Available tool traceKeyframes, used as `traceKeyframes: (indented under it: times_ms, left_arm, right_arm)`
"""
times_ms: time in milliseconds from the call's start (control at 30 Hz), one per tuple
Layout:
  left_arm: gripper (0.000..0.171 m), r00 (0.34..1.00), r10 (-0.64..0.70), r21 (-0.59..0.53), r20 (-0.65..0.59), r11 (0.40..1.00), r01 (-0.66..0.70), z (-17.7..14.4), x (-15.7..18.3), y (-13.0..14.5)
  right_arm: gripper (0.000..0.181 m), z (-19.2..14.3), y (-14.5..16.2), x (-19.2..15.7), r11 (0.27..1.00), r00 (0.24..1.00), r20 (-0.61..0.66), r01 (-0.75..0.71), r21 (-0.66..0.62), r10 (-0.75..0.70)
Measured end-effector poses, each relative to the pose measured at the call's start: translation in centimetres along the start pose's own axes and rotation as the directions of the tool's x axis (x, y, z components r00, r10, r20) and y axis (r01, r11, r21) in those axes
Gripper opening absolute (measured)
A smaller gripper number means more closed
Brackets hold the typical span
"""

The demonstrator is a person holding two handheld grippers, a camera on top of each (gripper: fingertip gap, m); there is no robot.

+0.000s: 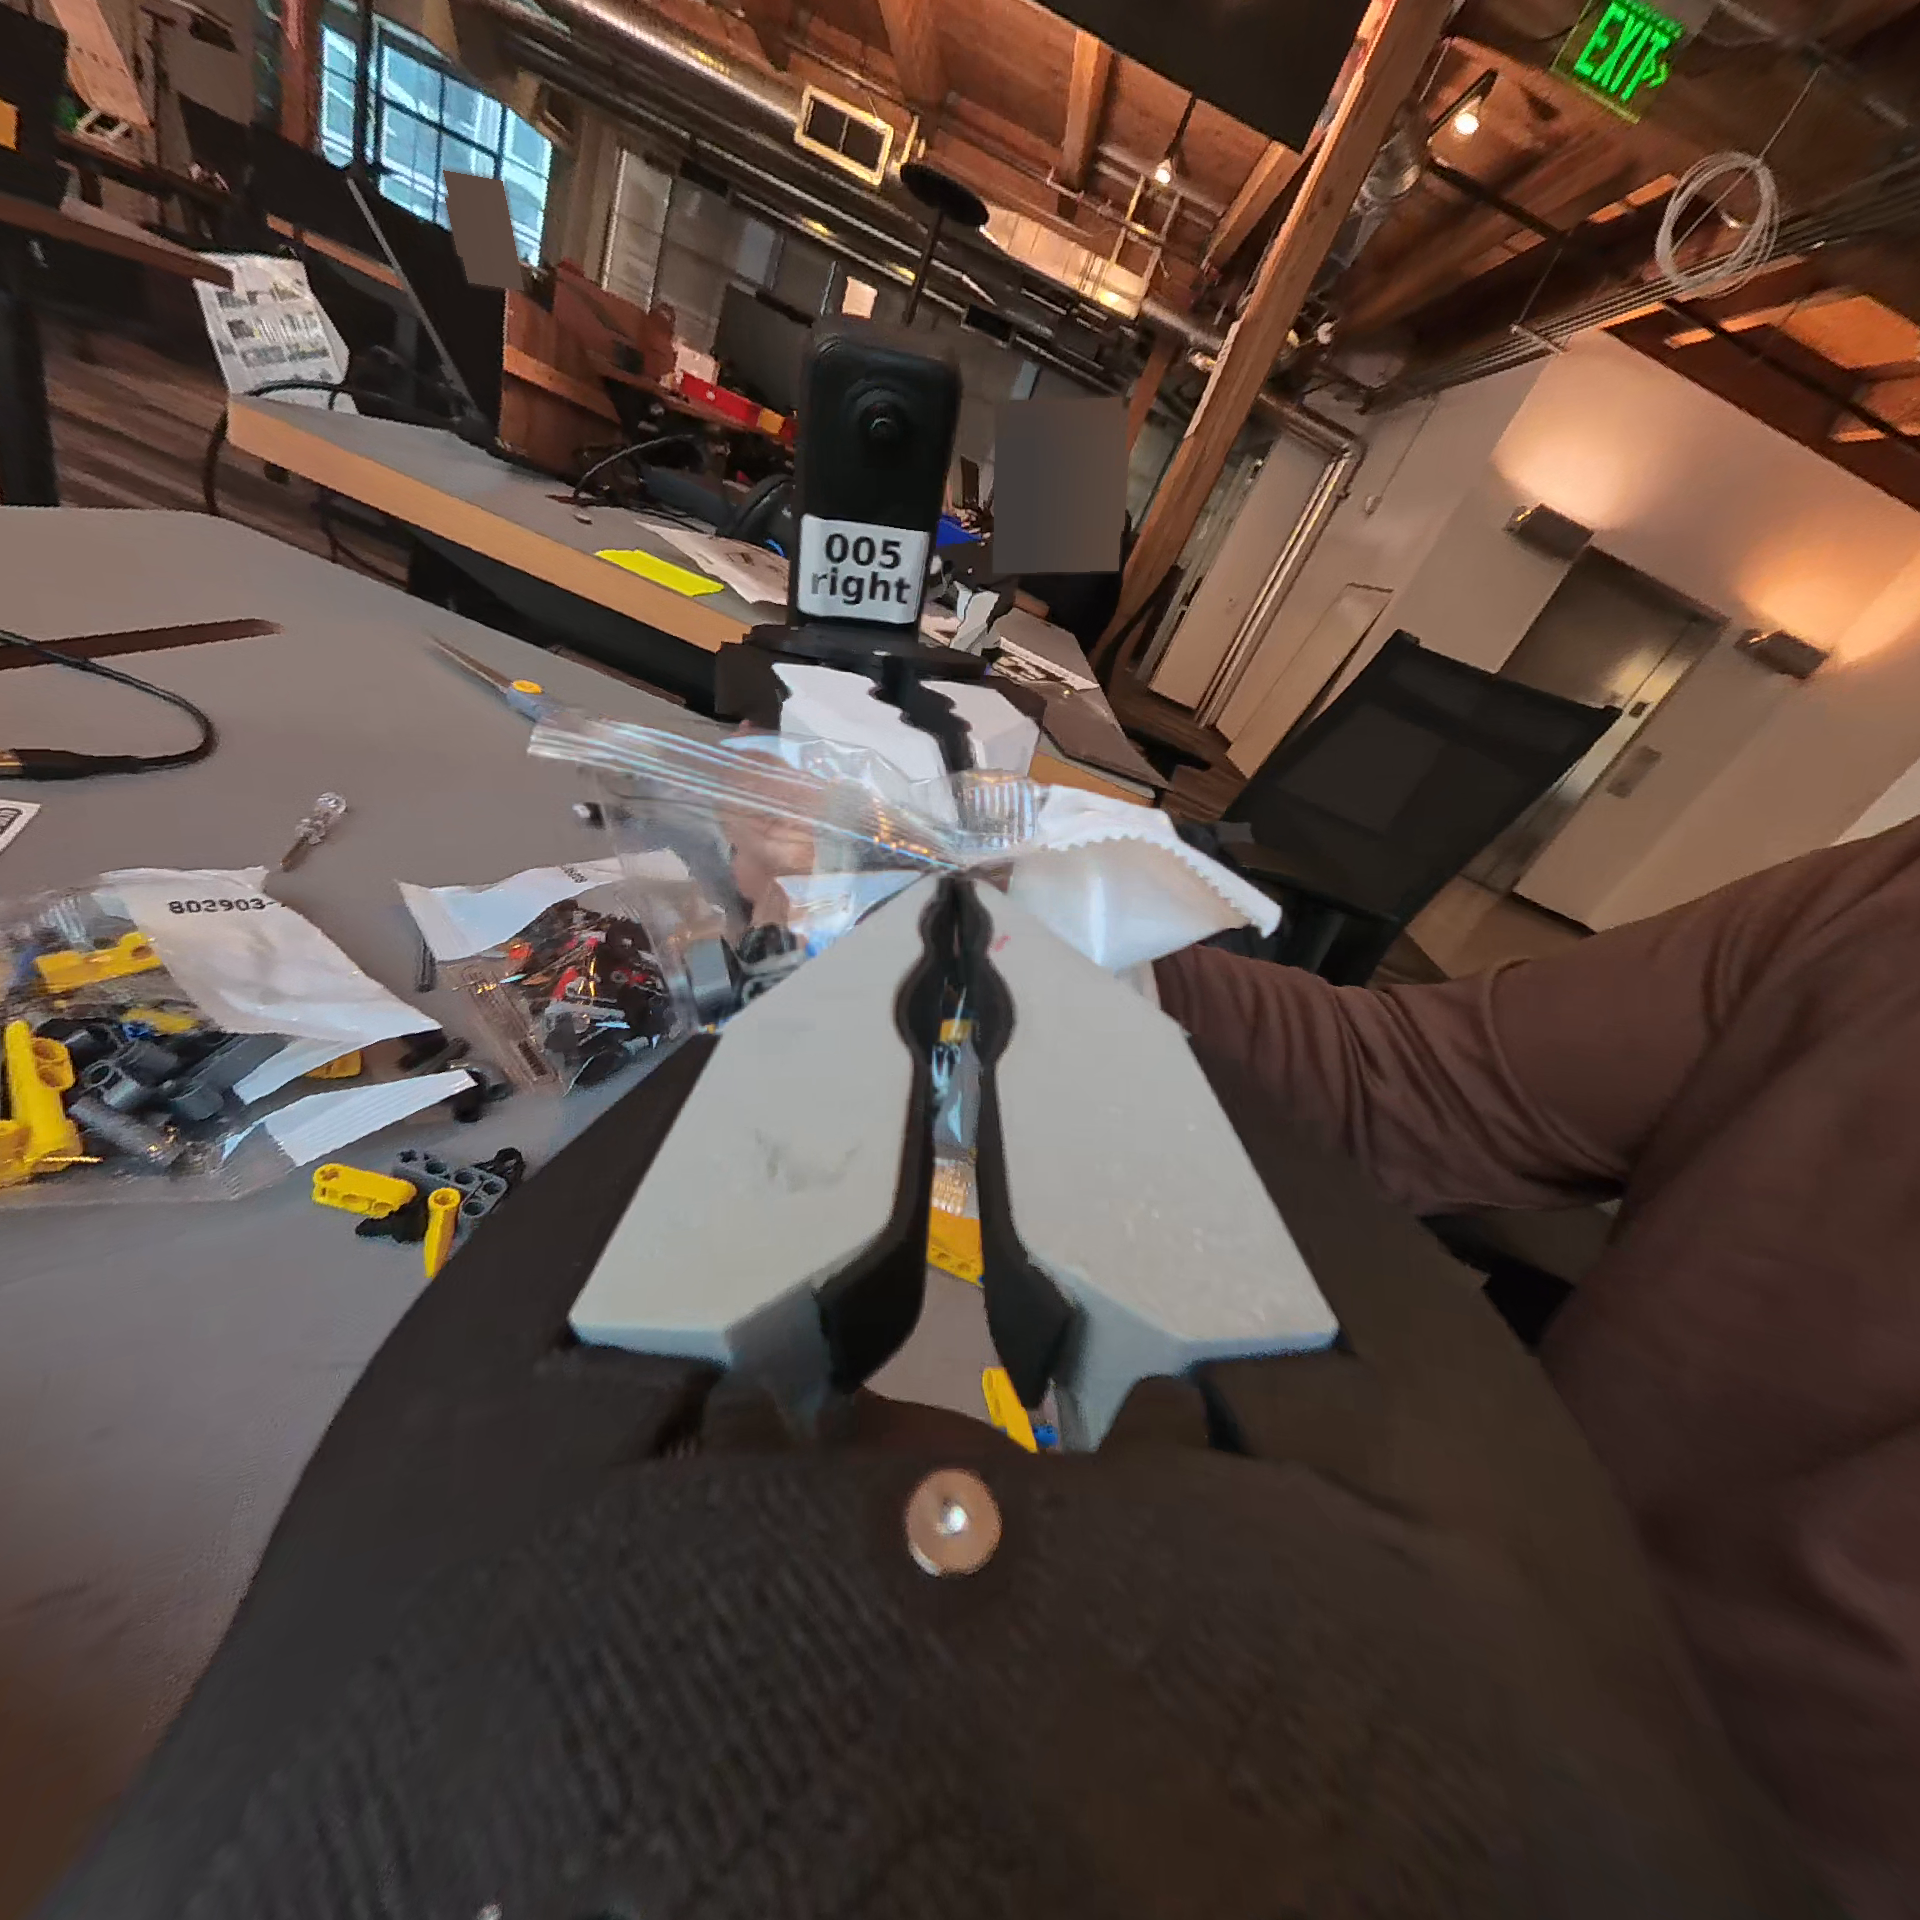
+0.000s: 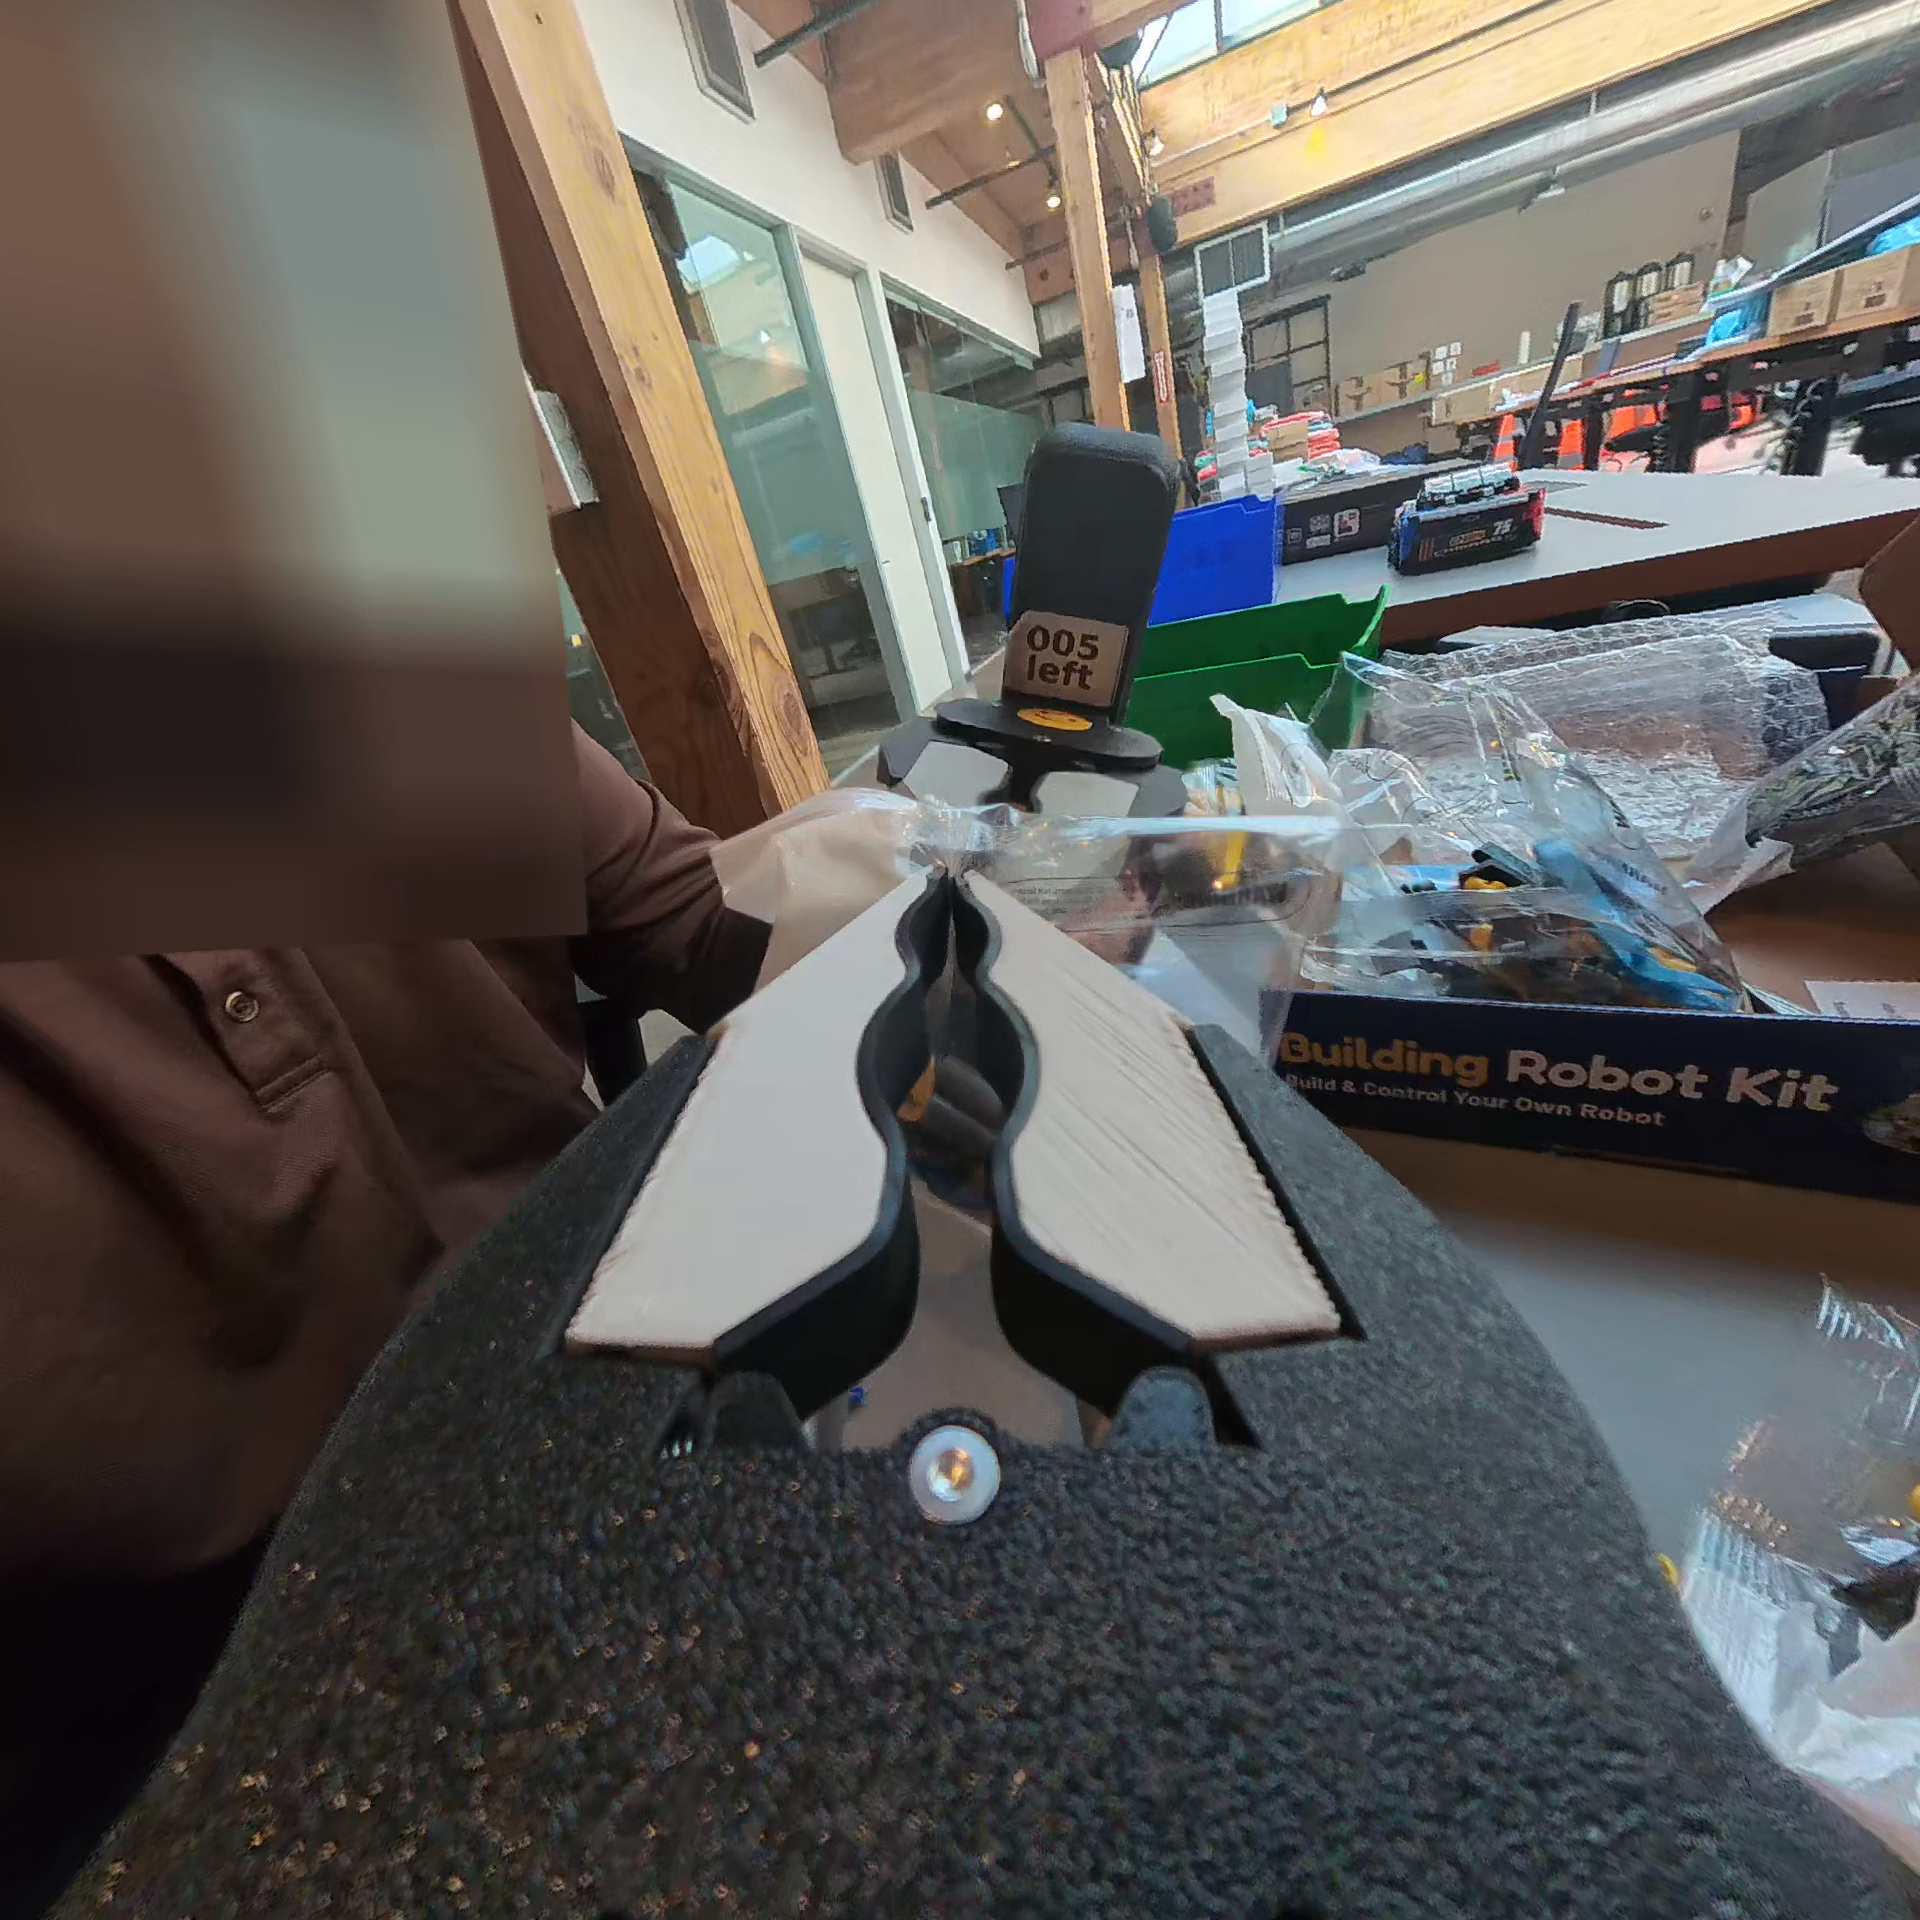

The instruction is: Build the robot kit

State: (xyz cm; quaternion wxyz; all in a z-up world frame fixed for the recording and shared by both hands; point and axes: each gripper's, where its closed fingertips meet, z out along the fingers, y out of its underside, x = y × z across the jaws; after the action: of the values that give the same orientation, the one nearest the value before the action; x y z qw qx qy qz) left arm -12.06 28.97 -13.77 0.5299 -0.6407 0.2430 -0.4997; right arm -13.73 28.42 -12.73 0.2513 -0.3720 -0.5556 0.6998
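Above the grey bench (image 1: 156, 1351) near its front edge, the left gripper (image 1: 951, 883) and right gripper (image 2: 948, 878), facing each other, each pinch the clear bag's (image 1: 748, 790) top edge, stretched sideways between them.

The left gripper (image 1: 951, 883) has pale grey wedge-shaped fingers (image 1: 790, 1132) edged with wavy black pads, set in a black textured body with a silver screw (image 1: 953, 1522). The right gripper (image 2: 948, 878) matches it. The person wears a brown buttoned long-sleeved shirt (image 2: 260, 1195).
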Motion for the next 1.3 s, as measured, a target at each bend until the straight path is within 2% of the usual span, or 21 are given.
traceKeyframes:
  times_ms: [167, 233, 267, 333, 400, 500, 567, 667, 733, 867, 967, 1100, 1167, 1267, 1300]
  left_arm:
    - [0.000, 0.990, 0.030, -0.021, 0.137, 0.999, -0.027, -0.7, -2.3, -0.2]
    - [0.000, 0.978, 0.008, -0.038, 0.206, 0.999, 0.000, -1.6, -3.9, -0.1]
    - [0.000, 0.980, -0.011, -0.042, 0.200, 0.999, 0.020, -1.9, -4.1, -0.1]
    - [0.000, 0.992, -0.068, -0.029, 0.108, 0.997, 0.072, -2.0, -3.1, -0.3]
    - [0.028, 0.995, -0.081, -0.002, 0.052, 0.997, 0.081, -1.9, -2.2, -0.8]
    - [0.050, 1.000, -0.005, -0.030, 0.016, 1.000, 0.006, -1.2, -0.7, -0.5]
    - [0.038, 0.994, 0.081, -0.039, 0.079, 0.996, -0.078, -0.7, -1.0, -0.2]
    - [0.027, 0.992, 0.113, -0.057, 0.062, 0.992, -0.109, -0.2, -0.6, 0.4]
    - [0.002, 0.991, 0.126, -0.066, 0.046, 0.990, -0.123, -0.3, -0.6, 0.6]
    - [0.000, 0.958, 0.198, -0.107, 0.209, 0.978, -0.179, -1.0, -3.1, 0.4]
    - [0.000, 0.934, 0.180, -0.064, 0.308, 0.984, -0.168, -2.2, -4.8, -0.8]
    - [0.000, 0.923, 0.168, -0.052, 0.346, 0.986, -0.160, -2.7, -5.7, -1.0]
    - [0.000, 0.931, 0.177, -0.057, 0.320, 0.984, -0.167, -2.5, -5.5, -0.8]
    - [0.000, 0.936, 0.219, -0.077, 0.274, 0.976, -0.206, -2.0, -4.7, -0.4]
    - [0.000, 0.928, 0.235, -0.100, 0.289, 0.971, -0.215, -2.0, -4.9, -0.1]
  right_arm:
    - [0.000, -0.8, -0.1, 1.1, 1.000, 0.997, -0.080, 0.018, -0.013, -0.019]
    - [0.000, -1.7, -1.2, 1.2, 0.999, 0.993, -0.108, 0.041, 0.035, -0.037]
    - [0.000, -2.2, -1.8, 1.2, 0.996, 0.993, -0.109, 0.043, 0.074, -0.035]
    - [0.000, -3.1, -2.6, 1.1, 0.992, 0.994, -0.105, 0.038, 0.120, -0.026]
    - [0.000, -3.4, -2.6, 1.3, 0.992, 0.993, -0.115, 0.041, 0.121, -0.027]
    - [0.000, -3.0, -1.8, 2.2, 0.995, 0.984, -0.172, 0.054, 0.078, -0.040]
    - [0.000, -2.3, -1.2, 2.2, 0.998, 0.985, -0.167, 0.048, 0.047, -0.040]
    - [0.000, -1.1, 0.1, 2.0, 1.000, 0.990, -0.141, 0.025, -0.017, -0.027]
    - [0.000, -1.0, 0.4, 2.3, 1.000, 0.988, -0.152, 0.018, -0.025, -0.022]
    - [0.000, -2.0, 0.6, 3.9, 0.997, 0.960, -0.273, 0.039, -0.072, -0.057]
    - [0.000, -3.0, 0.5, 4.8, 0.995, 0.937, -0.339, 0.048, -0.093, -0.077]
    - [0.000, -2.8, 1.2, 5.1, 0.993, 0.937, -0.347, 0.011, -0.122, -0.053]
    - [0.001, -3.0, 1.3, 5.2, 0.993, 0.936, -0.351, -0.001, -0.122, -0.042]
    - [0.000, -3.6, 0.0, 4.9, 0.997, 0.929, -0.366, 0.038, -0.070, -0.061]
    - [0.009, -3.8, -0.5, 4.7, 0.997, 0.929, -0.365, 0.048, -0.057, -0.066]
